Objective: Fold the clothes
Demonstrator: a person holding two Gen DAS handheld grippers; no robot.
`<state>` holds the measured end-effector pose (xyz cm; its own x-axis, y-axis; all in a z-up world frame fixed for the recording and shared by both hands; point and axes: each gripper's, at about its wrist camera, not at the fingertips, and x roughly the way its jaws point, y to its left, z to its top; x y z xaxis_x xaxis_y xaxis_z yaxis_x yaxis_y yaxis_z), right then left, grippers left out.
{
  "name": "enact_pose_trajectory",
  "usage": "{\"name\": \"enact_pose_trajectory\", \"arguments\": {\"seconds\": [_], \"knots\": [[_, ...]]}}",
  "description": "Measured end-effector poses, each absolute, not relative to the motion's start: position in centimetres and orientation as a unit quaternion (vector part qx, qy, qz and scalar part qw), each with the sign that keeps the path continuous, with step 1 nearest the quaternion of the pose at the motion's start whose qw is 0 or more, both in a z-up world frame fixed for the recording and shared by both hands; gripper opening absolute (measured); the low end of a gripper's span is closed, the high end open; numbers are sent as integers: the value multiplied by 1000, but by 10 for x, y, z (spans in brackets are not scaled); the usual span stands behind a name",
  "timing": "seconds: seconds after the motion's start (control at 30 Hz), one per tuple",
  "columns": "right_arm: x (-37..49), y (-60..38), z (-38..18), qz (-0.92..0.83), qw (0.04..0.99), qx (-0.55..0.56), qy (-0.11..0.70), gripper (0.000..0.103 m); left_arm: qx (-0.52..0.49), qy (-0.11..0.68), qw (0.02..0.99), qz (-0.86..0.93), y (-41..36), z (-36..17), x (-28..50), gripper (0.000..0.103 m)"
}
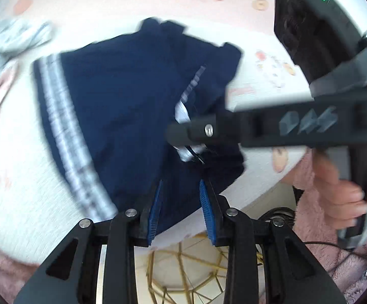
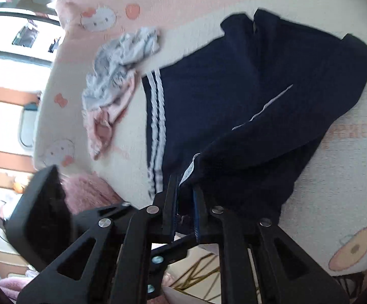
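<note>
Both tongs gripped navy shorts [image 2: 234, 106] on the worktop [image 2: 335, 177]: left tongs [image 1: 181, 202] part-open around the hem, right tongs [image 2: 186, 197] nearly shut on a fold. Mid-fold; next, probably lay over flat.

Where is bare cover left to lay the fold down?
Bare cover lies right of the navy shorts in the right wrist view, out to the bed edge, and along the far side beyond them. It is crowded left of the shorts: a grey and pink heap lies close to the striped edge.
</note>
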<state>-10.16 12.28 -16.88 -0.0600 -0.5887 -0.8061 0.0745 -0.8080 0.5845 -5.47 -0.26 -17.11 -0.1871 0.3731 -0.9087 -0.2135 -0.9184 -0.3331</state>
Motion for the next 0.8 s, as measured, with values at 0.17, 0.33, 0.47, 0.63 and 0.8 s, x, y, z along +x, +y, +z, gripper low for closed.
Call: {"name": "enact_pose_trajectory", "arguments": {"seconds": [0.17,0.33,0.47,0.63,0.8], "knots": [[-88,123,-191,-675,234,670,-203,19,-607,-191,174,751,-56,-175,-59,32],[-64,167,-152,-720,208,611,-257,21,-608,-227,222,727,-48,-182,-75,32],[-47,192,-143,-763,153,587,-224,26,-637,-213,213,710,-29,-193,-79,32],[-39,189,-184,-748,129,625,-183,26,-636,-249,194,704,-45,-198,-79,32],[-35,176,-194,-741,124,646,-136,24,-622,-282,205,701,-48,-203,-87,32]]}}
